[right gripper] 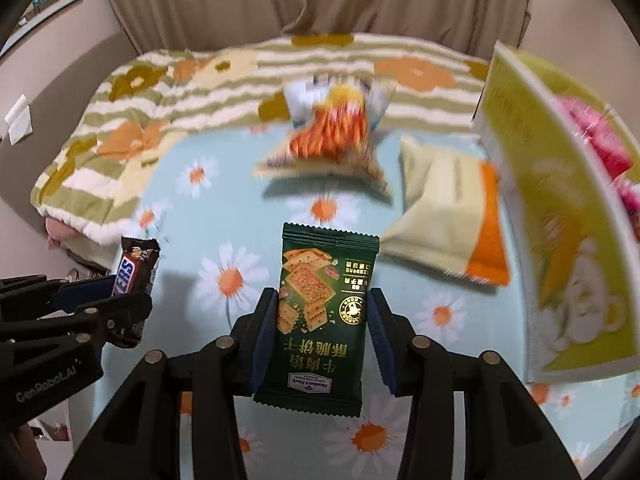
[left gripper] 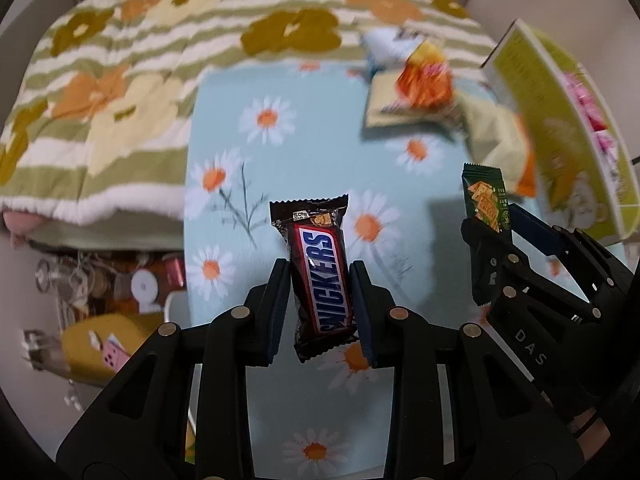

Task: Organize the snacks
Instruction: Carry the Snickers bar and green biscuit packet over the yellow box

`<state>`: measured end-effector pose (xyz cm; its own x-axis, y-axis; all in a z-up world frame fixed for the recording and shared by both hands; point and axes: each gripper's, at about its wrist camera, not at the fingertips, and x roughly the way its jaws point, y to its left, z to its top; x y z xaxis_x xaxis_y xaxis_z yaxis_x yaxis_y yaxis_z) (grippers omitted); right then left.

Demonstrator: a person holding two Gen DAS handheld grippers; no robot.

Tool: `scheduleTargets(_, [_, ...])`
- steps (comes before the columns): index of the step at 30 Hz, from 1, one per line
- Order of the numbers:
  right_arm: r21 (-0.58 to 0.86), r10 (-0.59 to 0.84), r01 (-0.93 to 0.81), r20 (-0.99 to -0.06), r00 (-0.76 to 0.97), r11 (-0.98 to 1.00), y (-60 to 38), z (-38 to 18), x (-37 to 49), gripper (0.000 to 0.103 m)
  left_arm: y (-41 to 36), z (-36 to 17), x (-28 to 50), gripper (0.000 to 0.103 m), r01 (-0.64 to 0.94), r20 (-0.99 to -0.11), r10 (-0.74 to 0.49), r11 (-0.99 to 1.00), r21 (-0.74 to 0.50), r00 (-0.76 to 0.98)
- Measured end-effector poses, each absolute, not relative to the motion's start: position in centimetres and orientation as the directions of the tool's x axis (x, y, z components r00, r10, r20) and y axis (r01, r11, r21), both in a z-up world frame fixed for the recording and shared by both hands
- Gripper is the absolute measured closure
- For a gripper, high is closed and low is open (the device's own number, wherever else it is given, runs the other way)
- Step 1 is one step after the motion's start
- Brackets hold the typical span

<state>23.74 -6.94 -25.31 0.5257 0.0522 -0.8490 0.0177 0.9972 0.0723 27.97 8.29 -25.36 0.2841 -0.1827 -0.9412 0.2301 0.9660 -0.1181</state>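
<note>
The yellow-green box (right gripper: 552,216) stands ahead and to the right of both sets of jaws, nearer the right gripper (right gripper: 322,328). That gripper is clamped on the green cracker packet (right gripper: 320,312), long axis pointing forward along the fingers. The left gripper (left gripper: 322,300), farther from the box, pinches the Snickers bar (left gripper: 320,280) likewise lengthwise. Loose packets (right gripper: 444,216) lie between jaws and box.

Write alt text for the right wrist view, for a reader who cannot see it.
The right tool grips a dark green cracker packet above a daisy-print cloth. At left, the left tool holds a Snickers bar; beyond lie blurred snack bags and a yellow-green box at right.
</note>
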Motion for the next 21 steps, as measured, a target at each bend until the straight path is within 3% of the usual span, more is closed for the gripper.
scheduleTargets(13, [0.107, 0.027, 0.068, -0.703, 0.71, 0.992, -11.1, -12.1, 22.0, 0.062, 3.3, -13.2, 28.6, 0.076, 0.416, -0.832, -0.336, 0.898, -0.142, 0.442])
scheduleTargets(21, [0.14, 0.038, 0.073, -0.66, 0.75, 0.987, -18.1, -9.3, 21.1, 0.062, -5.3, -10.4, 28.5, 0.076, 0.472, -0.799, -0.385, 0.87, -0.146, 0.462])
